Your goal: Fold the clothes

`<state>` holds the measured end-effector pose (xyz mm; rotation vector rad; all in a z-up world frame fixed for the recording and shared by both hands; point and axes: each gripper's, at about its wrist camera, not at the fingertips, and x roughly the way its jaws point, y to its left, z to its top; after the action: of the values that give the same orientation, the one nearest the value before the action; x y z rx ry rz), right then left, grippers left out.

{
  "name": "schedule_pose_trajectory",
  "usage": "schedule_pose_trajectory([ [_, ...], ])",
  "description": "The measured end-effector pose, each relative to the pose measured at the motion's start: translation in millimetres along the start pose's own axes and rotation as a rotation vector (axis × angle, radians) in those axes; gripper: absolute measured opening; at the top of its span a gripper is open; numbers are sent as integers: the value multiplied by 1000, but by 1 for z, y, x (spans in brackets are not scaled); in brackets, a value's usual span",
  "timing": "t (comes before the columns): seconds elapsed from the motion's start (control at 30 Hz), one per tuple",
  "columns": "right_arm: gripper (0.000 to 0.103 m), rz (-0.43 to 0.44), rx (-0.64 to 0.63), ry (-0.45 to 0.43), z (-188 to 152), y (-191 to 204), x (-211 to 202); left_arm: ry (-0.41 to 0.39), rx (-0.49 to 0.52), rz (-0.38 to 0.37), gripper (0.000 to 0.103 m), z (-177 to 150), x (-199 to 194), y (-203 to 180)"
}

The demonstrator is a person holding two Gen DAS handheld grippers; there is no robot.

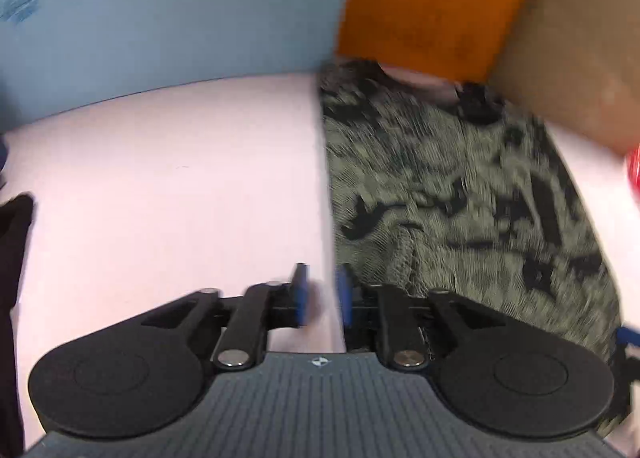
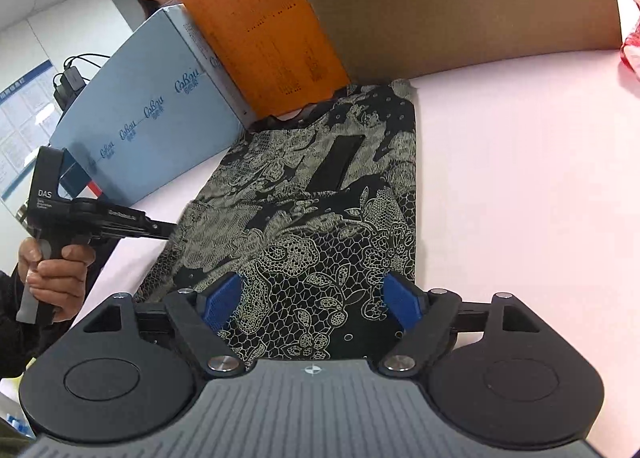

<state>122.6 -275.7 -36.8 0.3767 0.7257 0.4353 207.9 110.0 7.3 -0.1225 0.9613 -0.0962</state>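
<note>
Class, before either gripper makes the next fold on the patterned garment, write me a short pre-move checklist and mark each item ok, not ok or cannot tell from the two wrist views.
1. Garment lies flat on the pink table: ok, a long strip with only slight wrinkles.
2. Right gripper open and over the near end of the cloth: ok, jaws wide apart, nothing between them.
3. Left gripper at the garment's long edge: ok, jaws narrowly apart, straddling the edge.
4. Left gripper already pinching cloth: cannot tell, the view is motion-blurred.
5. Far end clear of the orange box and cardboard box: not ok, it reaches their base.
6. Red item away from the garment: ok.
</note>
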Motion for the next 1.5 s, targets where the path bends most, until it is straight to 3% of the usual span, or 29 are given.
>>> schedule_pose_trajectory([
  [0.07, 78, 7, -11, -19, 1, 3, -5, -56, -14, -26, 33, -2, -23, 0],
  [0.17, 81, 15, -63, -22, 8, 8, -3, -126, 28, -163, 51, -14, -59, -13],
  [0.27, 81, 27, -106, -18, 19, 11, 5, -104, 151, -227, 56, -31, -65, -48],
  [0.37, 85, 56, -100, 23, 29, 6, 25, -27, 254, -189, 56, -48, -48, -82],
  [0.47, 85, 7, -125, 73, 33, 0, 42, 90, 257, -94, 56, -59, -17, -92],
  [0.53, 85, -170, -206, 26, 35, 7, 42, 75, 257, -42, 57, -65, -17, -95],
  [0.57, 85, -189, -217, 5, 36, 10, 39, 77, 255, -31, 58, -65, -18, -96],
  [0.7, 88, -45, -176, -36, 36, 20, 20, 81, 242, -4, 63, -68, -20, -99],
  [0.87, 89, 152, -183, 77, 19, 41, 31, 93, 241, 28, 71, -69, -20, -100],
  [0.93, 89, 168, -163, 116, 14, 41, 39, 97, 238, 41, 76, -68, -18, -99],
  [1.0, 91, 97, -157, 141, 11, 36, 45, 105, 229, 48, 78, -66, -16, -98],
  [1.1, 93, -23, -162, 79, 17, 34, 36, 98, 211, 33, 77, -63, -20, -93],
  [1.2, 95, 46, -74, 35, 25, 17, 12, 20, 156, -50, 77, -60, -47, -73],
  [1.33, 98, 62, 29, 22, 22, -17, -24, -58, 98, -86, 82, -66, -79, -33],
  [1.5, 98, 125, 203, 123, -4, -60, -56, 8, 14, -176, 82, -92, -88, 7],
])
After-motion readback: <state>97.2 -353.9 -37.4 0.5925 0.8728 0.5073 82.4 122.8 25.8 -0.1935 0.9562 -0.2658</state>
